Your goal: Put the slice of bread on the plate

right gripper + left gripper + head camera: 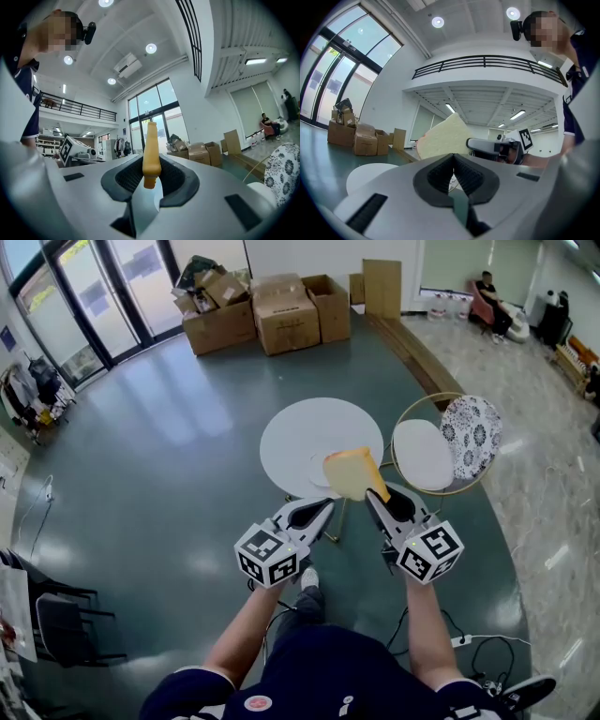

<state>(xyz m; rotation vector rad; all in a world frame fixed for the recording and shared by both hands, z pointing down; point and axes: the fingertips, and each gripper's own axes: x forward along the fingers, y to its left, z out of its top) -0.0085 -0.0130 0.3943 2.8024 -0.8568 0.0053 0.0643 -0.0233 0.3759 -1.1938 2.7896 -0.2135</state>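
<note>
A slice of bread (354, 472) with a tan crust stands on edge between the jaws of my right gripper (375, 494), which is shut on its lower edge. It hangs over the near right part of a round white table (300, 427). A white plate (319, 470) lies on that table, partly hidden by the bread. In the right gripper view the slice (151, 145) rises thin and upright from the pads. My left gripper (327, 505) is beside it at the table's near edge, shut with nothing in it. The left gripper view shows the bread (440, 138) from its broad side.
To the right of the table stands a gold-framed chair with a white seat (424, 454) and a patterned cushion (471, 435). Cardboard boxes (281, 310) are stacked at the back by glass doors. A person sits far off at the back right. Cables lie on the floor near my feet.
</note>
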